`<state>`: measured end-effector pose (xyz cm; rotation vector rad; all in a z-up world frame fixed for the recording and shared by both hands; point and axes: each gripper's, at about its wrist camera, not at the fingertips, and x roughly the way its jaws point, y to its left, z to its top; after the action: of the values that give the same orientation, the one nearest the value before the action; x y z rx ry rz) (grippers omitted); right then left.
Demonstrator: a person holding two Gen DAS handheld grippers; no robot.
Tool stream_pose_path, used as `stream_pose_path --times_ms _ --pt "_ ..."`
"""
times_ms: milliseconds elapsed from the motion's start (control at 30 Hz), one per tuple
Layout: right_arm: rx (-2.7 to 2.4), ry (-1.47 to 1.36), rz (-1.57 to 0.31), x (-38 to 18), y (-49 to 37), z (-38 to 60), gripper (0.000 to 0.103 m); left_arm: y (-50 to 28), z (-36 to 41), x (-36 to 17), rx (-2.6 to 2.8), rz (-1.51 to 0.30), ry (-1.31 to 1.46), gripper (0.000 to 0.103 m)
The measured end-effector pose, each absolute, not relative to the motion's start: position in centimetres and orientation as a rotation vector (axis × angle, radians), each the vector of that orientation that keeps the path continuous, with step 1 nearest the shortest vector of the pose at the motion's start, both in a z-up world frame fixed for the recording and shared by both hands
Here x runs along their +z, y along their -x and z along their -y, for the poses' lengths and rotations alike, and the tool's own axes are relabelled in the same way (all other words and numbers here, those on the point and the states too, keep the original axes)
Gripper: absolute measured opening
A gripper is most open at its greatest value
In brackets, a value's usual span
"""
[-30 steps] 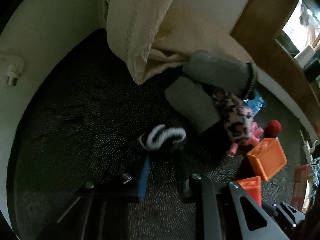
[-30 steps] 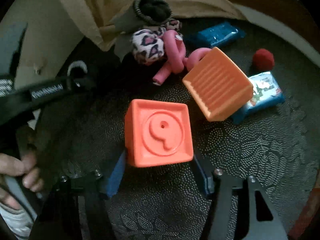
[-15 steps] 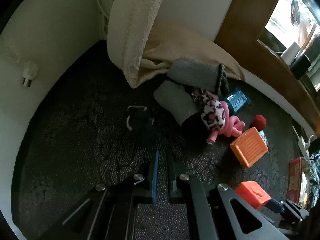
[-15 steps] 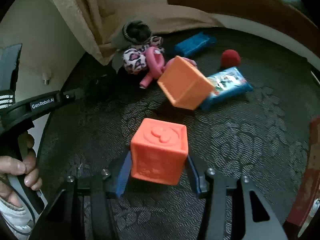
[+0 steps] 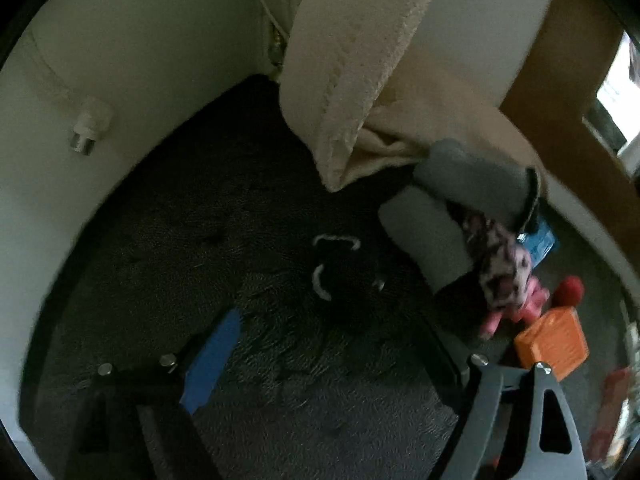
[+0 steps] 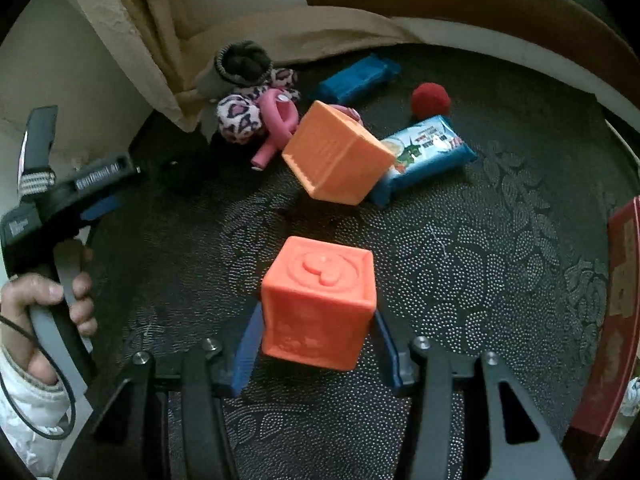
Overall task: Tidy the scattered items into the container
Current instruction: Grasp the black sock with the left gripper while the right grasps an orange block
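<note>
A room in a home, seen at floor level. A dark patterned carpet [image 6: 500, 240] meets a cream wall [image 5: 140, 60], where a beige curtain [image 5: 352, 72] hangs down and pools on the floor. Household clutter lies scattered about: orange toy blocks [image 6: 336, 156], a red pompom ball [image 6: 431, 100], a leopard-print plush [image 6: 240, 114], a grey sock [image 5: 472, 176] and a snack packet [image 6: 428, 152].

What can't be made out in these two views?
- Container: neither view clearly shows one; the red box is cut by the right wrist frame's edge.
- Black-and-white item: left wrist view too dark and blurred to identify.
- Second orange cube: hides part of the snack packet.
- Pink toy: partly behind that cube.
</note>
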<state>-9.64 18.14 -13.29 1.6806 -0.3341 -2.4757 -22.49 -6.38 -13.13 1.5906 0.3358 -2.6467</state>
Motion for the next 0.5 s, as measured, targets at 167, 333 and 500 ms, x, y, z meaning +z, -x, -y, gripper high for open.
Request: stream_pose_path --times_ms 167,333,500 --pt "-2.484 -1.680 0.324 -13.3 10.3 -17.9 0.054 25.2 6.0 -14.9 -2.627 -0.307 -1.643 0.088" --pt "-2.489 -1.681 0.296 -13.3 10.4 -17.6 0.054 26.7 5.5 -16.2 -2.648 -0.322 -1.707 0.060" --pt "-2.498 -1.677 0.292 -13.1 10.0 -17.7 0.053 26.2 4.0 -15.5 -2.697 -0.264 -1.725 0.044"
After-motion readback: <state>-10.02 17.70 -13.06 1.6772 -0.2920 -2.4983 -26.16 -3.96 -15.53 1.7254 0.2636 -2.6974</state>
